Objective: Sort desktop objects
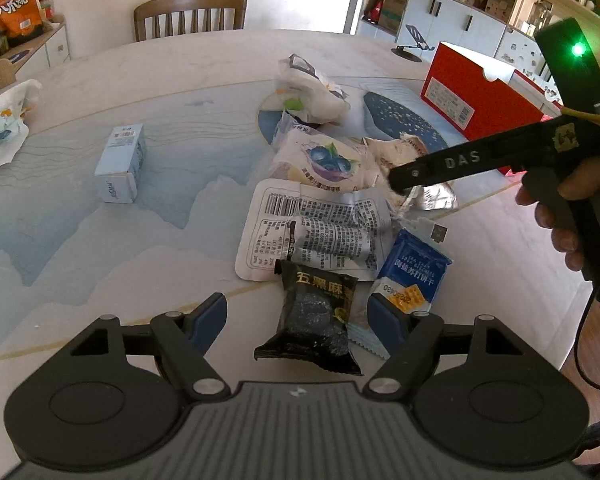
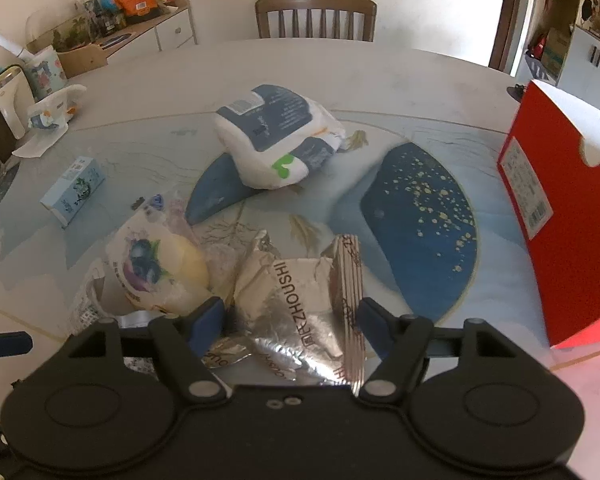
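- Black snack packet (image 1: 314, 320), gold lettering.
- Blue cracker sachet (image 1: 414, 270), white text.
- Crumpled silver foil wrapper (image 2: 296, 312).
- Bright red box (image 2: 568, 216).
- Table (image 1: 80, 240) with pale blue mountain print.

Left gripper (image 1: 298, 322): black linkage arms, silver pivot screws, blue pads. Right gripper (image 2: 288, 316): same build; white "DAS" lettering, green light, black cable.

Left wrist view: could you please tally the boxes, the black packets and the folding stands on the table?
Boxes: 2 (red box, light blue box)
Black packets: 1 (black packet)
Folding stands: 1 (stand)
Total: 4
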`<state>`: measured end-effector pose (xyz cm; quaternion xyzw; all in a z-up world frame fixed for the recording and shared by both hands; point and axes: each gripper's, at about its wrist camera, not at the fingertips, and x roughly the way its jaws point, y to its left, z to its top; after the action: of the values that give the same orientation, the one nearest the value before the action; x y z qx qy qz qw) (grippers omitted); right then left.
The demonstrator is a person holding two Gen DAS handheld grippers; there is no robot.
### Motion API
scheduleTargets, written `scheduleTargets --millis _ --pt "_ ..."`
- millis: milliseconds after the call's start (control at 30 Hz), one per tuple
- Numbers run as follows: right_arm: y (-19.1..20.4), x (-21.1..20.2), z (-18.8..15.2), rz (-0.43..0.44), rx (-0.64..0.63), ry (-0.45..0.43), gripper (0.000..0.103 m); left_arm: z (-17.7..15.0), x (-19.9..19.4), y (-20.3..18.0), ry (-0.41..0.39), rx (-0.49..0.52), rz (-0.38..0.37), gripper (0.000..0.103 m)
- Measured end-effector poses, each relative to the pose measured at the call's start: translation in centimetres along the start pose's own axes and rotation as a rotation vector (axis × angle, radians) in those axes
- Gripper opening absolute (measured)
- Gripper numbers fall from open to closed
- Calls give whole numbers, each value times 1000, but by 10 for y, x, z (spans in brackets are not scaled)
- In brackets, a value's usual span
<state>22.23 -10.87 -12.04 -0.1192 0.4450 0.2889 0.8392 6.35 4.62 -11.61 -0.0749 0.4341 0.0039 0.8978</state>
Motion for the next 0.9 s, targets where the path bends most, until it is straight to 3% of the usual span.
scheduleTargets --millis 167,567,900 --pt "-18 -5 -4 -33 19 0 72 0 2 -2 1 7 2 77" --pt "-20 4 4 3 -34 -2 75 -4 9 -3 16 22 15 61" --pt "-19 8 5 13 -48 -10 69 -6 10 -9 -16 73 16 37"
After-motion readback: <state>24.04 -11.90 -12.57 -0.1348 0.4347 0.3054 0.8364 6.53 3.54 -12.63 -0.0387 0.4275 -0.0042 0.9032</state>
